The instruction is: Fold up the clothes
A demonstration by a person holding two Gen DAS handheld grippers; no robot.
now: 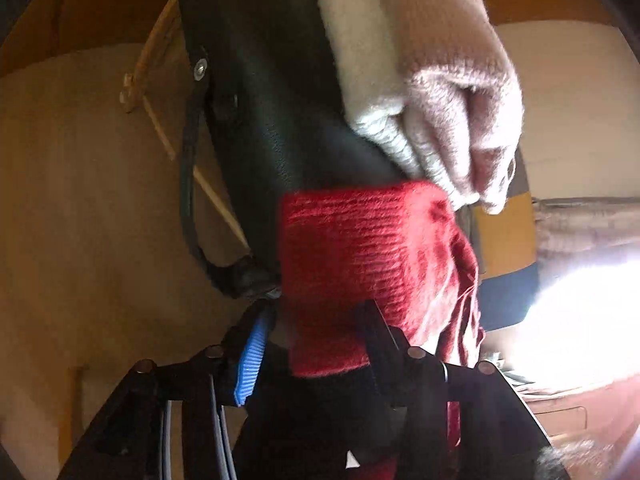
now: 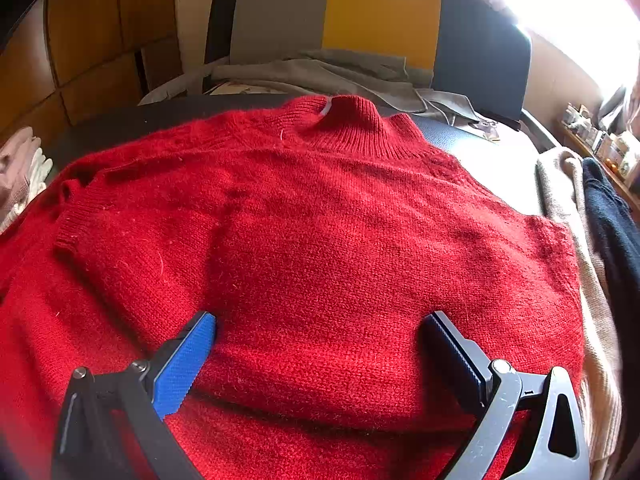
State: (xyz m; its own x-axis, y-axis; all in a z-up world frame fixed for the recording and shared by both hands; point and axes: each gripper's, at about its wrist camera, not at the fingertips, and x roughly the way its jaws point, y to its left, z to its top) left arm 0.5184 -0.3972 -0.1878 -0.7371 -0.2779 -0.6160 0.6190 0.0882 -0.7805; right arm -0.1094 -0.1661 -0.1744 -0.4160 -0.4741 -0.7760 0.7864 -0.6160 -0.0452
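Note:
A red knitted sweater (image 2: 320,232) lies spread on a dark padded surface (image 2: 448,132), collar at the far side, with one sleeve folded across its left part. My right gripper (image 2: 318,336) is open, its fingers resting on the sweater's lower middle. In the left wrist view my left gripper (image 1: 316,320) is shut on a ribbed red edge of the sweater (image 1: 360,248), which bunches between the blue pad (image 1: 252,356) and the black finger.
Folded pink and white knits (image 1: 440,92) lie by the dark surface's edge (image 1: 264,100). Beige and dark garments (image 2: 580,208) are piled at the right. A grey, yellow and navy chair back (image 2: 376,16) with grey clothes stands behind. Bright window glare is at the upper right.

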